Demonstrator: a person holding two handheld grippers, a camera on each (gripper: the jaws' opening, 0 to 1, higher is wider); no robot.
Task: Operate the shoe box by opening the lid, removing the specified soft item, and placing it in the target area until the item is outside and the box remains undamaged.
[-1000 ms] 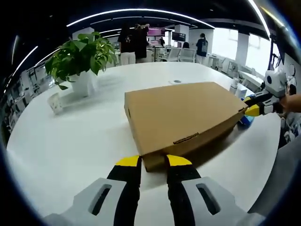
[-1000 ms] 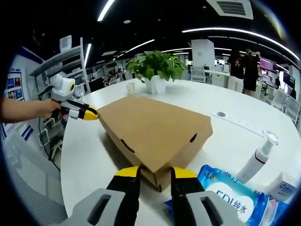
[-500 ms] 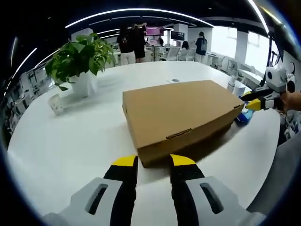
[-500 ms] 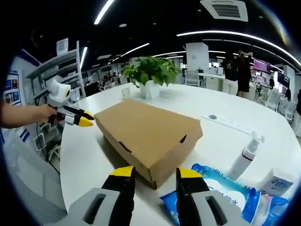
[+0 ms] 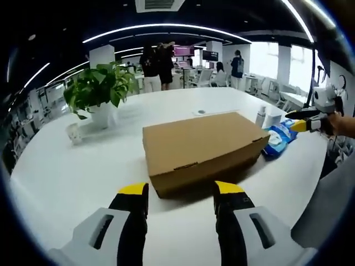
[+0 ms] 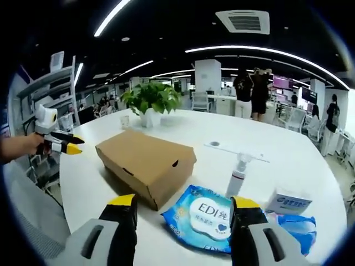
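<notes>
A closed brown cardboard shoe box (image 5: pixel 199 148) lies on the round white table (image 5: pixel 83 166), its lid down. My left gripper (image 5: pixel 181 194) hangs open in front of the box's near end, a short gap away, nothing between its jaws. In the right gripper view the shoe box (image 6: pixel 145 165) sits left of centre. My right gripper (image 6: pixel 184 206) is open, wide apart, hovering near a blue wet-wipes pack (image 6: pixel 203 217) beside the box. The right gripper (image 5: pixel 304 125) shows at the far right of the left gripper view; the left gripper (image 6: pixel 62 145) shows at the left of the right gripper view.
A potted green plant (image 5: pixel 101 94) and a small cup (image 5: pixel 72 133) stand at the table's back left. A white spray bottle (image 6: pixel 238 176), a small white box (image 6: pixel 288 201) and a second blue pack (image 6: pixel 297 229) lie right of the shoe box. People stand in the office behind.
Both grippers have pulled back from the box and opened wider. The box looks smaller in both views and the wipes, bottle and small box have come into view.
</notes>
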